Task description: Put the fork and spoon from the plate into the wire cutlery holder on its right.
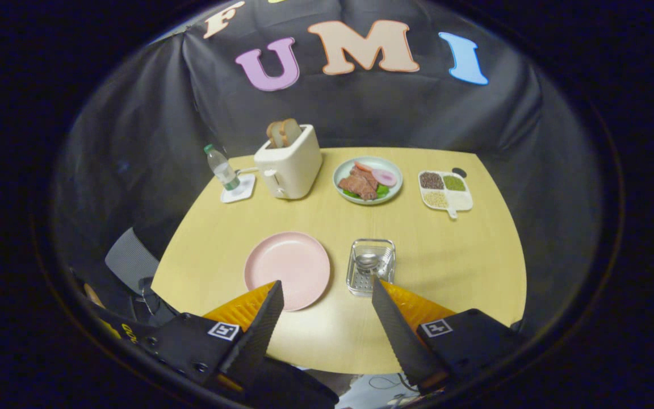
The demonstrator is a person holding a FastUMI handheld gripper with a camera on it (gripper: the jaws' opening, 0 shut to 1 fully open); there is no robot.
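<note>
Looking forward along the fingers in the gripper view, the gripper (pixel 327 289) hangs above the near edge of a round wooden table (pixel 474 267) with its fingers spread wide and nothing between them. The left fingertip (pixel 273 301) overlaps the near rim of a pink plate (pixel 287 270), which lies bare, at 11 o'clock from the gap between the tips. The right fingertip (pixel 381 301) sits just at the near edge of the wire holder (pixel 370 267), at 1 o'clock from that gap and just right of the plate, the two apart. A spoon (pixel 368 262) lies inside the holder, bowl visible; further cutlery in it cannot be made out for certain. Beyond the plate, at 12 o'clock, a white toaster (pixel 290 165) stands with bread slices (pixel 281 133) upright in its slot. At 9 o'clock from the toaster a water bottle (pixel 222 167) stands on a white coaster (pixel 239 190). At 3 o'clock from the toaster lies a green plate (pixel 341 170) with meat and vegetables, and further right a white divided tray (pixel 466 201) with grains in its compartments. A grey padded object (pixel 131 261) shows off the table edge at 9 o'clock from the pink plate.
</note>
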